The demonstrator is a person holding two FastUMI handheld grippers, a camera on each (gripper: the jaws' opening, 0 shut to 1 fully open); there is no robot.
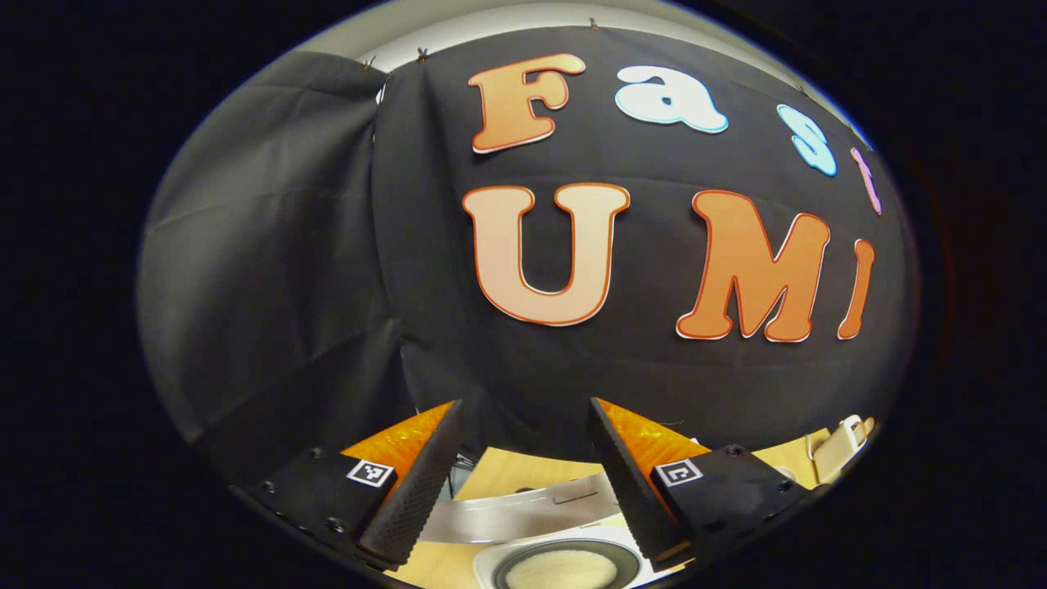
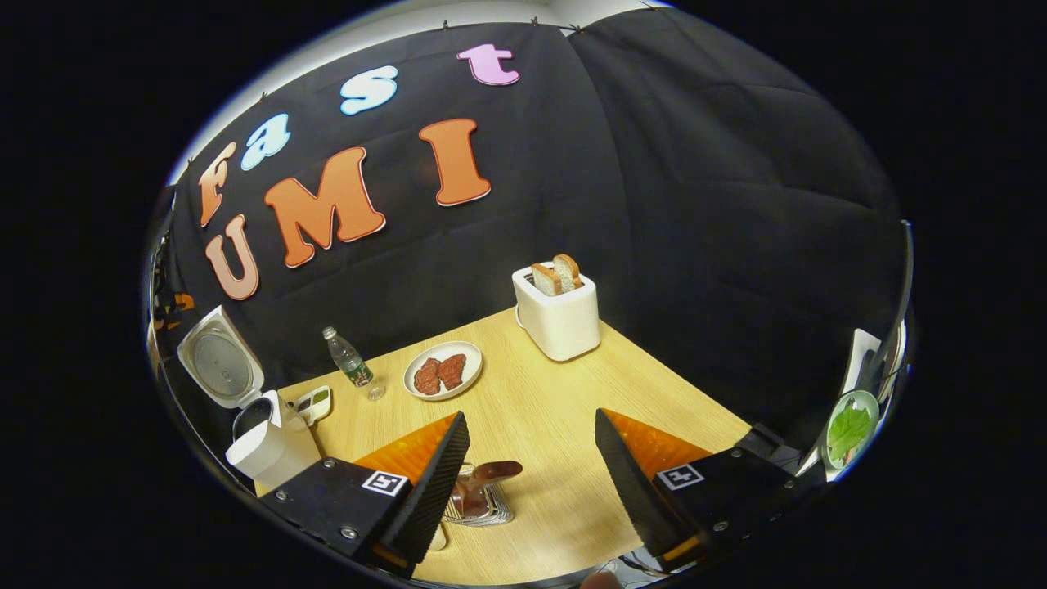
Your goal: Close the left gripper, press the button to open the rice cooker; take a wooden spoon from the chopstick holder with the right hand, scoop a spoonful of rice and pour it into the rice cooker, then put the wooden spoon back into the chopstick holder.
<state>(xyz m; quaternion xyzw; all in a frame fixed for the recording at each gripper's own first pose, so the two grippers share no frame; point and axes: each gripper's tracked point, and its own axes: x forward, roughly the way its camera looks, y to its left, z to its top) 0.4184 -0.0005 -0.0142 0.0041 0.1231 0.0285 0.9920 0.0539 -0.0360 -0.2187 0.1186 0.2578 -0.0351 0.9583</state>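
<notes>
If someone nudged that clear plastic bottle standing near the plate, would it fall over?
Probably, yes. The clear plastic bottle with a green label stands tall and narrow on the wooden table, so it likely tips easily. It looks mostly empty, hence light. Being round, it would probably roll once down.

The worktop (image 2: 556,425) is pale wood with a fine grain. The rice cooker (image 2: 270,446) is white, its open lid lined silver-grey. The toaster (image 2: 560,315) is white and holds golden-brown bread slices (image 2: 556,274). A white plate (image 2: 442,370) carries dark red patties. The wooden spoon (image 2: 487,474) is reddish brown. Both grippers' fingers (image 2: 429,483) are black, ribbed, backed in orange.
</notes>
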